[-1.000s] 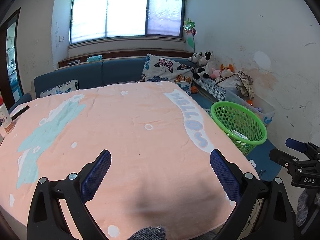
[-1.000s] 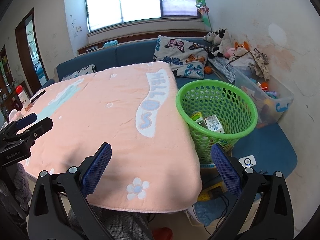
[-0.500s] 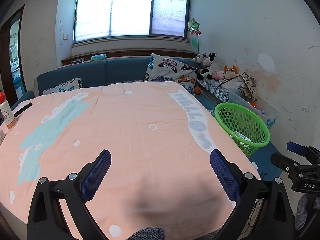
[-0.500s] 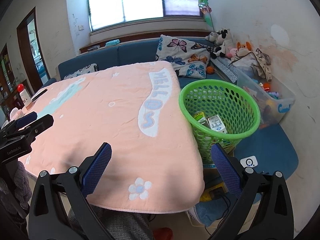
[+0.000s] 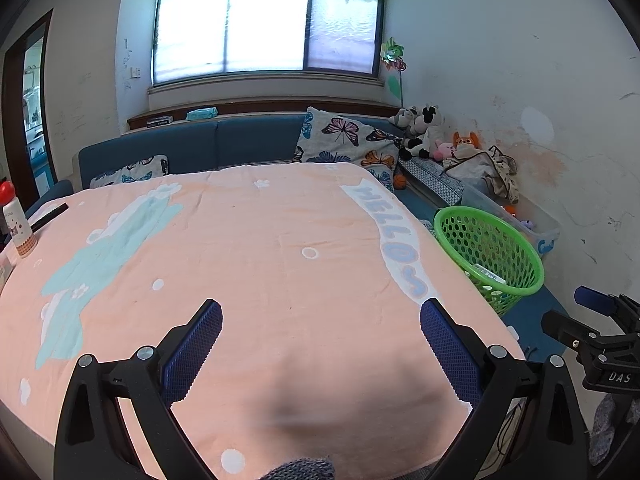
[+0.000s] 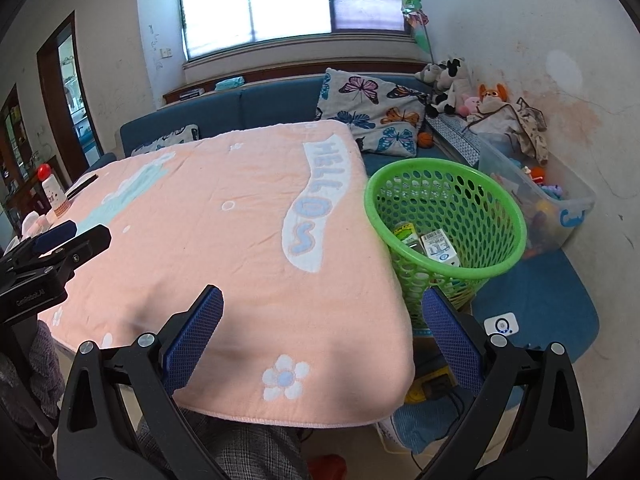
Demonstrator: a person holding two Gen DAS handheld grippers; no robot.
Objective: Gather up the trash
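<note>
A green mesh basket (image 6: 500, 204) stands on the floor off the table's right edge, with small cartons (image 6: 438, 246) lying inside; it also shows in the left wrist view (image 5: 520, 248). My left gripper (image 5: 320, 326) is open and empty above the near part of the peach blanket-covered table (image 5: 260, 248). My right gripper (image 6: 322, 316) is open and empty over the table's near right corner (image 6: 360, 360), short of the basket. Each gripper shows in the other's view: the right one (image 5: 588, 316), the left one (image 6: 60, 240).
A white bottle with a red cap (image 5: 16, 220) and a dark flat object (image 5: 50, 216) sit at the table's far left edge. A blue sofa with butterfly cushions (image 5: 344, 140), plush toys (image 5: 424, 130) and a clear storage bin (image 6: 552, 200) line the far and right walls.
Both grippers have drawn back and risen a little; the table and basket look slightly further away. Both stay open and empty.
</note>
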